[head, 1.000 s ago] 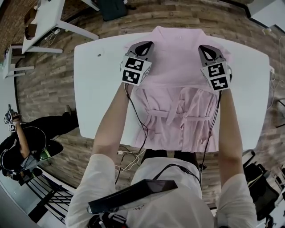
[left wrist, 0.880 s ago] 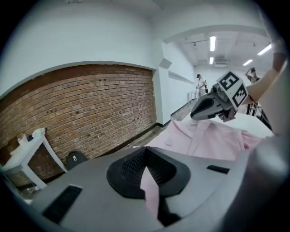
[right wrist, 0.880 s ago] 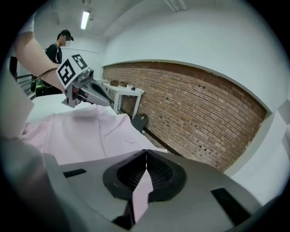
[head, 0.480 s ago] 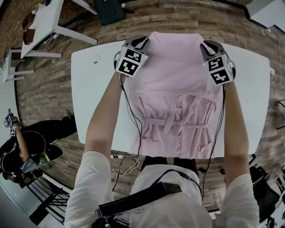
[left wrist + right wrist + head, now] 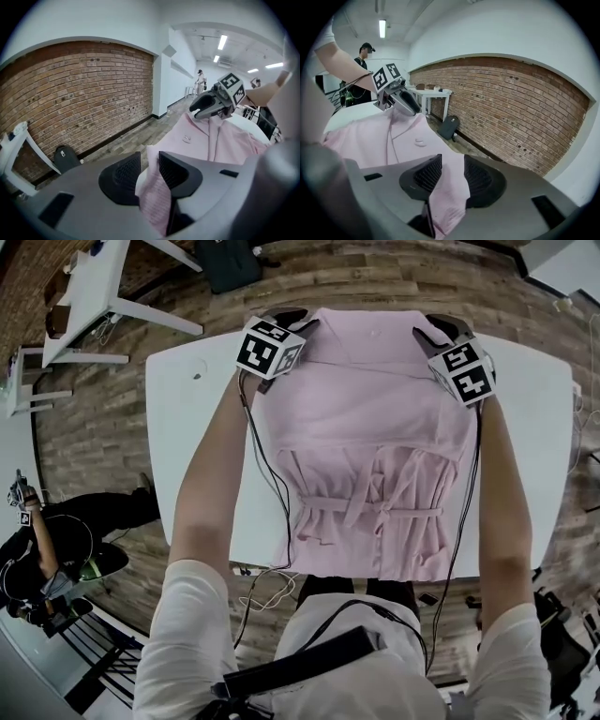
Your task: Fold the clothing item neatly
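Judged the step as the release of a fold's edge at the far side of the bench (image 5: 187, 437). Found the garment (image 5: 375, 427) spread flat down the middle of the head view, collar end at the top, tied waist and hem toward the bottom. Set the left hand-held gripper (image 5: 284, 317) at the cloth's upper left corner and the right hand-held gripper (image 5: 439, 326) at its upper right. Had just been opening both pairs of jaws: stood partway apart, a flap of pink cloth lying loose between each pair, pads not pressing on it. Reckoned the next move called for drawing both back clear of the cloth without dragging those corners, then taking a fresh hold, likely lower down, for another fold.
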`<state>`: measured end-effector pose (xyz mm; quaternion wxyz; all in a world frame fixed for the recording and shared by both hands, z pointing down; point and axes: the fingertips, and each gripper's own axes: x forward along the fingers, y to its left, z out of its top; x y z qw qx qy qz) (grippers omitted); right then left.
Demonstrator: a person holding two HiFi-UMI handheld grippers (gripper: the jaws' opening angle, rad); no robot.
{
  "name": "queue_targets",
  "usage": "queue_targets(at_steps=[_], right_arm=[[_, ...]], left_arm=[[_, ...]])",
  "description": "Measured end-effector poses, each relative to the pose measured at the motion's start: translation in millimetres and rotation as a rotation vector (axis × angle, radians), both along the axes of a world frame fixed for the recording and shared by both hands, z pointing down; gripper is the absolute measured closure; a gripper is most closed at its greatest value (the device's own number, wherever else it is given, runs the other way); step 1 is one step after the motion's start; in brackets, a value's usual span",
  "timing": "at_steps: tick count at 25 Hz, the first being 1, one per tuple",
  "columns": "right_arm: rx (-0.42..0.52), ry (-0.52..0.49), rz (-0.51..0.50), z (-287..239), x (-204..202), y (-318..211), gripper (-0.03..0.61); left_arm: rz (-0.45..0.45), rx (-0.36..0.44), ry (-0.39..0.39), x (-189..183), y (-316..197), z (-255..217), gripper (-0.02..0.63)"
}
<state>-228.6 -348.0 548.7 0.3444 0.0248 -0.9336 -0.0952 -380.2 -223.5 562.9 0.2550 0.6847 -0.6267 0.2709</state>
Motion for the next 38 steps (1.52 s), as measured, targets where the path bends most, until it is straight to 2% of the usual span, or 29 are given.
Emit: queue_targets(at_steps=[4, 10, 11, 12, 14, 21, 24, 28, 31, 35, 38], right_arm=[[-0.048, 0.006, 0.015, 9, -13, -11, 0.448], [-0.138, 0.059, 0.023, 27, -24, -23, 0.453], [-0.144, 0.061, 0.015, 26, -24, -22, 0.501], [-0.146, 0.056, 0.004, 24, -24, -21, 0.563], [-0.148, 0.026, -0.015, 15, -22, -17, 0.563], [-0.105, -0.082, -0.066, -38, 10, 18, 0.563], [-0.063, -0.085, -0.102, -50, 34, 45, 0.563], [0.005, -0.056, -0.153, -46, 67, 77, 0.563], [0.014, -0.06, -0.167, -36, 84, 95, 0.563], [0.01, -0.002, -0.208, -8, 112, 120, 0.547], [-0.001, 0.047, -0.227, 3, 133, 130, 0.528]], left_arm=[[-0.015, -0.019, 0.047, -14, -4, 7, 0.511], [-0.032, -0.041, 0.061, -17, -9, 21, 0.511], [-0.03, -0.036, 0.061, -16, -10, 21, 0.512], [-0.027, -0.026, 0.06, -16, -11, 18, 0.531], [-0.023, 0.009, 0.058, -14, -11, 8, 0.592], [0.04, 0.147, 0.082, 12, 10, -44, 0.595], [0.09, 0.192, 0.032, 34, 34, -64, 0.595], [0.14, 0.23, -0.115, 63, 73, -73, 0.595], [0.149, 0.226, -0.147, 87, 98, -60, 0.595], [0.143, 0.177, -0.074, 120, 135, -27, 0.594], [0.044, 0.205, 0.013, 123, 151, -27, 0.594]])
